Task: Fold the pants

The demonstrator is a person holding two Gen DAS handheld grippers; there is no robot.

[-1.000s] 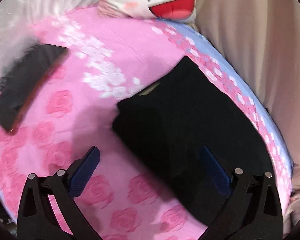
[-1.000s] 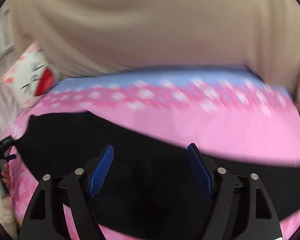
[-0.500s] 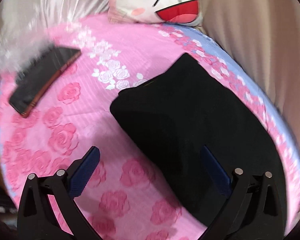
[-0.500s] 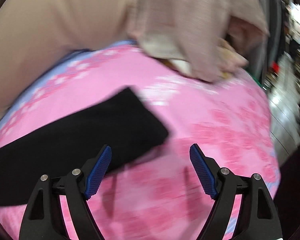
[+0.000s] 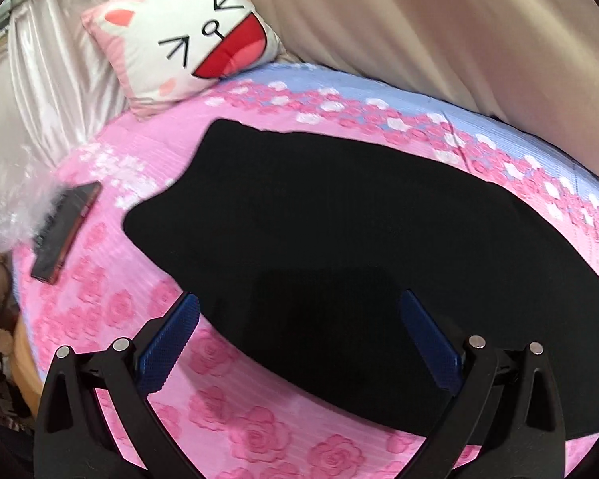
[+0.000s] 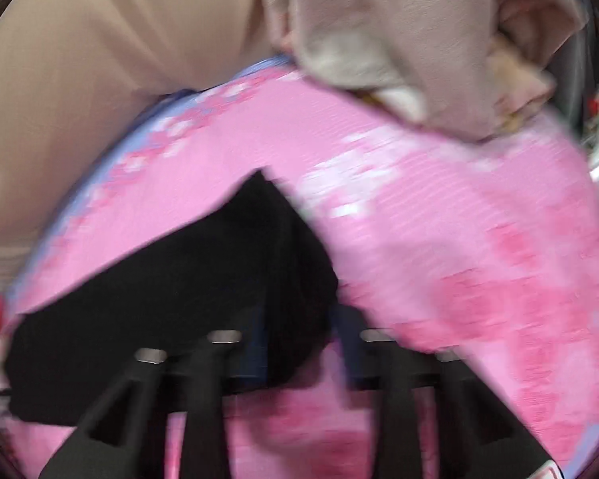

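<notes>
Right gripper [image 6: 299,343] moved to pants [image 6: 203,279] end, closing, seemingly pinching cloth; left gripper [image 5: 299,339] wide.

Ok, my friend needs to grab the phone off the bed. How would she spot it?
Start at the cartoon cat pillow at the head of the pink bed. Down the bed's left edge lies the phone, a flat dark slab, far smaller than the black pants beside it.

Matt black cloth pants [image 5: 359,247]; ribbed pink floral bedsheet [image 5: 259,431]; glossy satin curtain [image 5: 56,76]; soft printed pillow [image 5: 179,36].
</notes>
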